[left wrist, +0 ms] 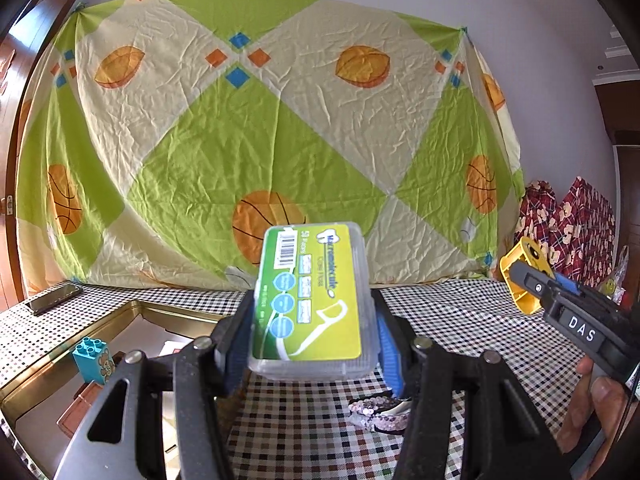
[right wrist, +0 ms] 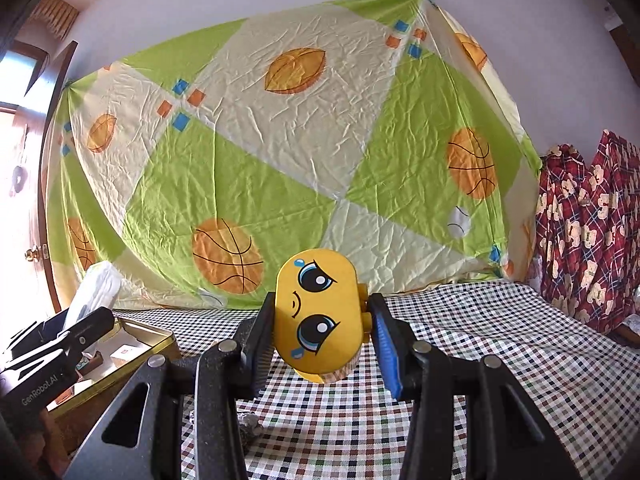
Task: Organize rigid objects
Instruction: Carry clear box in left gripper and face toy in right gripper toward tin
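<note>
My left gripper (left wrist: 312,340) is shut on a clear floss pick box (left wrist: 312,300) with a green and yellow label, held above the checked tablecloth. My right gripper (right wrist: 320,336) is shut on a yellow toy block with a crying cartoon face (right wrist: 318,314), also held above the table. The right gripper and its yellow block (left wrist: 520,276) show at the right of the left wrist view. The left gripper (right wrist: 60,344) shows at the left edge of the right wrist view, over a gold metal tin (right wrist: 160,340).
The gold tin (left wrist: 132,308) sits at the left and holds a teal toy brick (left wrist: 94,360) and a brown box (left wrist: 80,412). A sequined hair piece (left wrist: 376,412) lies below the left gripper. A phone (left wrist: 54,298) lies at far left. A patterned sheet hangs behind.
</note>
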Available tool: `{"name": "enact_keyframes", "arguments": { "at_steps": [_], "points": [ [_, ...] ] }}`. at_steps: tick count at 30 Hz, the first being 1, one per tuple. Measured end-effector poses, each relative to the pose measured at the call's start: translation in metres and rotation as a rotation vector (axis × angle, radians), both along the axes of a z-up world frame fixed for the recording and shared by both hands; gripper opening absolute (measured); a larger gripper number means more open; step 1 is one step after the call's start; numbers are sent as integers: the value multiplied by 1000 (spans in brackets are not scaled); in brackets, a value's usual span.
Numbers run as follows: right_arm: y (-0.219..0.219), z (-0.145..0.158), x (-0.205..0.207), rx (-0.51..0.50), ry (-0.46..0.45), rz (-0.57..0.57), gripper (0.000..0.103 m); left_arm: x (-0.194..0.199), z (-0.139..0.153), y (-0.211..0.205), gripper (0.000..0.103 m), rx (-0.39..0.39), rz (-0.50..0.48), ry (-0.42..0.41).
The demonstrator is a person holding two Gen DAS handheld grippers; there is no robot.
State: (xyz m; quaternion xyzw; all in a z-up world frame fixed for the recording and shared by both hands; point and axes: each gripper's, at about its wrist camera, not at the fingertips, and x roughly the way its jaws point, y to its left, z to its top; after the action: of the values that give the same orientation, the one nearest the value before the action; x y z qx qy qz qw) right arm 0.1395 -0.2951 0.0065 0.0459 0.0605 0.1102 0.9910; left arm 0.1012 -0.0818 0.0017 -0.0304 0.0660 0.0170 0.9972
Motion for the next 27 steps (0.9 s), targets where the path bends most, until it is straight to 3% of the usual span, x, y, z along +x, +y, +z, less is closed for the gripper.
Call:
{"name": "enact_keyframes", "arguments": {
  "at_steps": [16,27],
  "points": [
    [11,3,-11,-11,-34,12,46,-20,4,6,53,-12,2,-55],
    [34,4,-22,-75,-74,14,47,-33,5,10,53,-7,4,-88]
  ]
}}
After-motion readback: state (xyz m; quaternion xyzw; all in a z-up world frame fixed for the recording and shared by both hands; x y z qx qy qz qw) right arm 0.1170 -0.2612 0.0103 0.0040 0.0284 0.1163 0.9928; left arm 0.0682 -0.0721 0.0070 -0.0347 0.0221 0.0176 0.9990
